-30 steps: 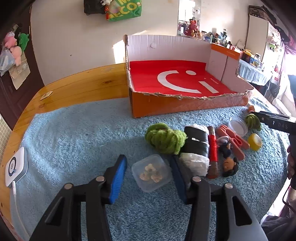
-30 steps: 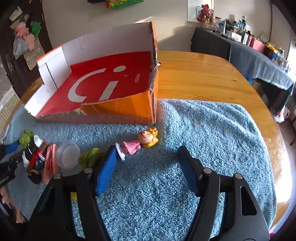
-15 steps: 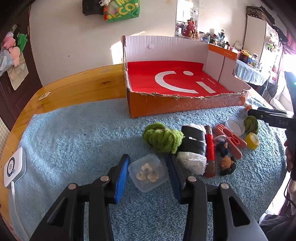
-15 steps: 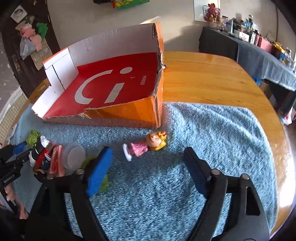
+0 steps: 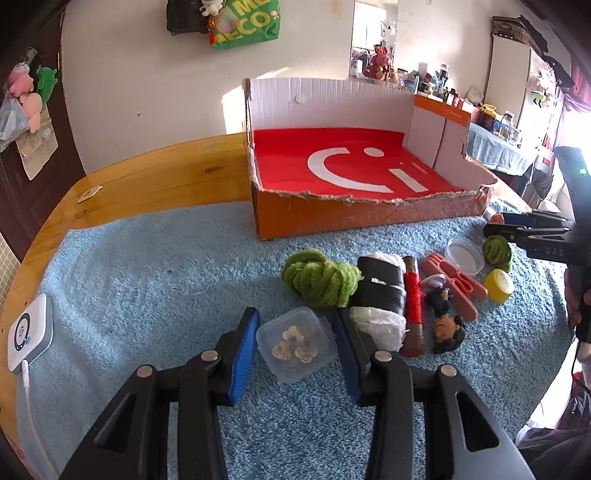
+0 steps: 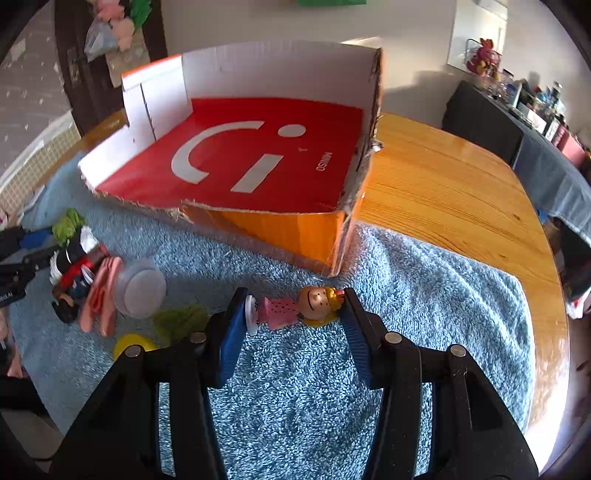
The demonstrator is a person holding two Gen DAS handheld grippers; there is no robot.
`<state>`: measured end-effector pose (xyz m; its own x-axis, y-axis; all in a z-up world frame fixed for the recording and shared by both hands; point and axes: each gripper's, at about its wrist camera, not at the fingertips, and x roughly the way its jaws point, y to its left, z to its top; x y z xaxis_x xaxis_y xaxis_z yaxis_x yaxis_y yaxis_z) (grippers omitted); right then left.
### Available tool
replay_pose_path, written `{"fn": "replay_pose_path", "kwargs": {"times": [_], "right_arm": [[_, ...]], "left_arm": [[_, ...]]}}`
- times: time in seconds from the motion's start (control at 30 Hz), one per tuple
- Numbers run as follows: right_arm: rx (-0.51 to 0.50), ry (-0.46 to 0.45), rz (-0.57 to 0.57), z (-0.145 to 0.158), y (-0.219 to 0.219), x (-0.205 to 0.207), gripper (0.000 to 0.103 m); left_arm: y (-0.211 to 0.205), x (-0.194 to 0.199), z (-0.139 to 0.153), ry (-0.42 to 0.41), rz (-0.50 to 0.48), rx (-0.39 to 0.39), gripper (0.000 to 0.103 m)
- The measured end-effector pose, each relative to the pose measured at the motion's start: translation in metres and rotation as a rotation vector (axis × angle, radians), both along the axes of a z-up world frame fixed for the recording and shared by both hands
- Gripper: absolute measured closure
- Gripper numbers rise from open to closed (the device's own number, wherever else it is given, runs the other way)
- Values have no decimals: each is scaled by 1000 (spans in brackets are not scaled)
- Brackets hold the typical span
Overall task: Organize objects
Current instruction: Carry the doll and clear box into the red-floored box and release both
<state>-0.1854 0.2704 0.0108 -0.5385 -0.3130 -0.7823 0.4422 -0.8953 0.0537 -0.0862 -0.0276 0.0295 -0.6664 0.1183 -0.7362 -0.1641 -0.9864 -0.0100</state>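
Plain white wall (image 5: 147, 92), sun patch low on it. Green printed bag (image 5: 245, 22) hangs high; dark brown door (image 5: 22, 155) at left with soft toys pinned. Rounded varnished wooden table (image 6: 454, 192) carries a fluffy blue towel (image 5: 147, 277). Cluttered side table under grey-blue cloth (image 6: 554, 173) along the far wall.

a lived-in home. a wooden dining table (image 6: 450, 192) under a blue towel (image 5: 155, 280), plush toys (image 5: 27, 92) hanging on a door, cluttered sideboard (image 6: 517, 122) behind.
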Motion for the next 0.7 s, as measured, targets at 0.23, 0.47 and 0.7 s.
{"fn": "replay_pose_path", "kwargs": {"times": [0.23, 0.47, 0.7], "right_arm": [[-88, 52, -6, 26, 1, 31, 55], [-133, 154, 41, 70, -15, 57, 55], [-126, 215, 70, 94, -26, 64, 55]], "left_arm": [[0, 13, 27, 72, -13, 3, 60], [1, 14, 57, 150, -46, 22, 60], [4, 9, 72, 189, -69, 12, 60]]}}
